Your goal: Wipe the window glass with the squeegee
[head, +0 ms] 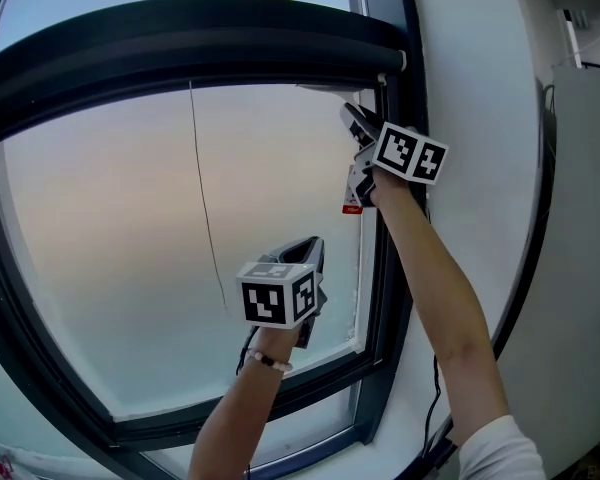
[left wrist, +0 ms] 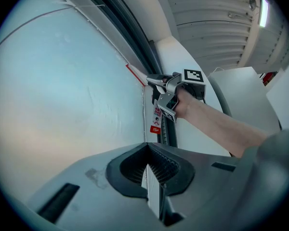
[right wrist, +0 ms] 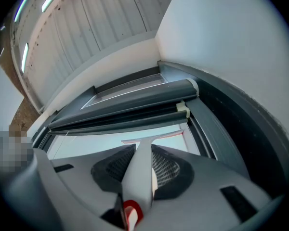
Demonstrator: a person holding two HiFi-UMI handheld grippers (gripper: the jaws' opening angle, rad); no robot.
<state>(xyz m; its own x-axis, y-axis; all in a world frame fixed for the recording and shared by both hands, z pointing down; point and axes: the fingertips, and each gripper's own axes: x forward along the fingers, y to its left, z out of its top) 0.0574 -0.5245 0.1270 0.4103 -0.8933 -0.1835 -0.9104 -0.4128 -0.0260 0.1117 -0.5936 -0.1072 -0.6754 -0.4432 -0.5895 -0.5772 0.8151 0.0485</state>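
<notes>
A white squeegee with a red hanging loop sits between the jaws of my right gripper, which is shut on its handle. Its thin blade lies against the window glass in the upper right corner, just under the rolled blind. In the head view my right gripper is raised by the right frame, and a label with red print hangs below it. My left gripper is lower, in front of the glass near the middle right, jaws together with nothing held. The left gripper view shows my right gripper and the blade.
A dark roller blind runs across the top of the window. A thin cord hangs down in front of the glass. The dark window frame borders the glass on the right, with a white wall beyond it.
</notes>
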